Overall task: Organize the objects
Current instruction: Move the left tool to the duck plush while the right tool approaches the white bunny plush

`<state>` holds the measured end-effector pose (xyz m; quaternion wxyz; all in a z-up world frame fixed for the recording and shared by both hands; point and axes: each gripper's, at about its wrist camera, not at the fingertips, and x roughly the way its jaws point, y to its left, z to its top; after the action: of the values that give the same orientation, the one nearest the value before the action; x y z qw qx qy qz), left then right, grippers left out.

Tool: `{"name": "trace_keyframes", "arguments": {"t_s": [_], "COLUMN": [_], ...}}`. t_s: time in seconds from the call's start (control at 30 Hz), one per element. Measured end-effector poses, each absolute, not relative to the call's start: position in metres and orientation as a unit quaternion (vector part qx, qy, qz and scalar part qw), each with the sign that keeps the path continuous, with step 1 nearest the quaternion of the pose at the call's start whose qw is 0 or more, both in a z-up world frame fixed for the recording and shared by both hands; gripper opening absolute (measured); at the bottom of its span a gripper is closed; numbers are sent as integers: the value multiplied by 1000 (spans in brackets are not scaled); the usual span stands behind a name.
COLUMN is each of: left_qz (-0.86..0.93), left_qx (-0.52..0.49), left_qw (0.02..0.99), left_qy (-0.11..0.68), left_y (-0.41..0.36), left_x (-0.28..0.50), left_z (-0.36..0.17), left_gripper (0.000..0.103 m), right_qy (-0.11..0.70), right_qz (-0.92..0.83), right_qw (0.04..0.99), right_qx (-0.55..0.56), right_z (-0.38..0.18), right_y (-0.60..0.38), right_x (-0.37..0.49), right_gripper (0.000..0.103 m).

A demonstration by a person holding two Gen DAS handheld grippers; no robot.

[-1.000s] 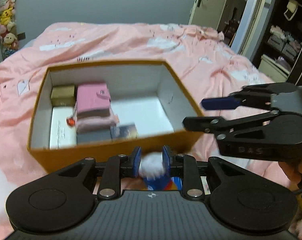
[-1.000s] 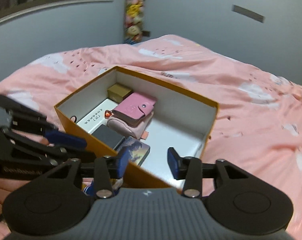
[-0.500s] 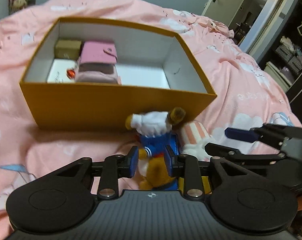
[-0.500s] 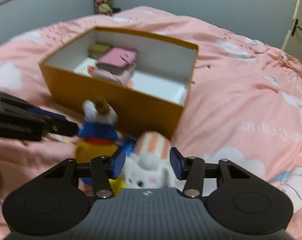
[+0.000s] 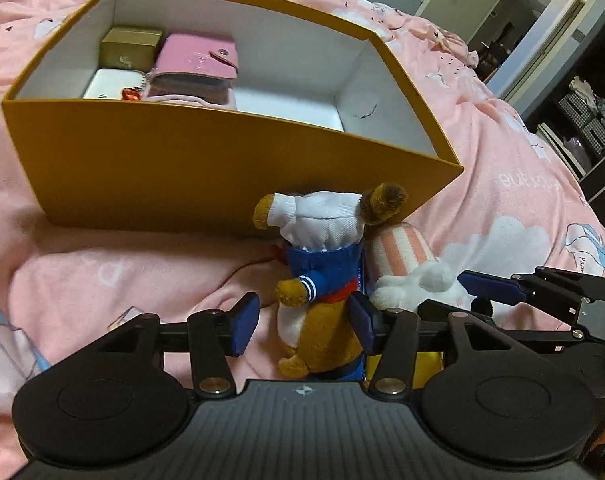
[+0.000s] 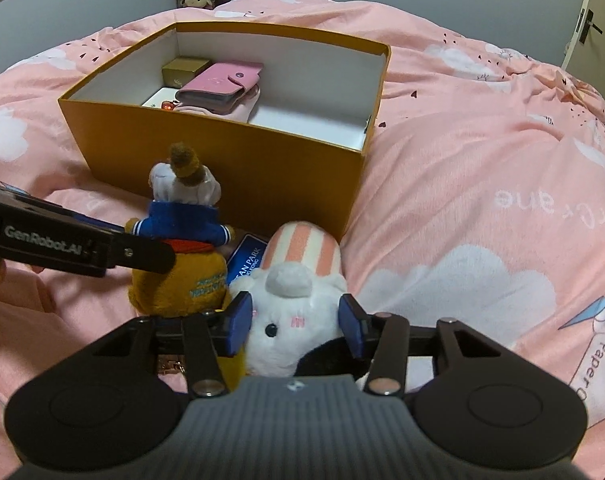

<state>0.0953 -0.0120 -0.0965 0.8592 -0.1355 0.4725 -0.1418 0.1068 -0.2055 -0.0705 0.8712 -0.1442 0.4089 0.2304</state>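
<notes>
Two plush toys (image 5: 322, 280) sit between opening claws (image 5: 304, 326).

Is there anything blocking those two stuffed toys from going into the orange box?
Only the orange box's near wall. The bear plush and the white plush sit on the bed against it, so each must be lifted over the rim. The box's right half is bare; a pink wallet fills the left.

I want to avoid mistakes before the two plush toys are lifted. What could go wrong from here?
1. The left gripper is opening around the brown plush; one pad looks clear, so closing unevenly may tip it.
2. The white plush leans against the brown one; lifting either may drag the other.
3. Both stand close to the orange box wall and may snag on it.
</notes>
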Motion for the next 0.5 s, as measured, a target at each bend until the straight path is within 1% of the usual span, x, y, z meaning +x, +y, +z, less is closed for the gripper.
{"name": "trace_keyframes", "arguments": {"t_s": [0.23, 0.43, 0.5], "left_qz": [-153, -154, -153], "left_qx": [-141, -129, -134], "left_qw": [857, 859, 859], "left_qy": [471, 471, 471], "left_y": [-21, -30, -29], "left_x": [102, 105, 105], "left_z": [-105, -107, -107], "left_gripper": [61, 56, 52], "right_qy": [413, 415, 415], "right_qz": [229, 226, 227], "right_qw": [871, 872, 872], "right_qx": [-134, -128, -129], "right_z": [-72, -72, -71], "right_y": [-208, -210, -210], "right_x": [109, 108, 108], "right_gripper": [54, 55, 55]}}
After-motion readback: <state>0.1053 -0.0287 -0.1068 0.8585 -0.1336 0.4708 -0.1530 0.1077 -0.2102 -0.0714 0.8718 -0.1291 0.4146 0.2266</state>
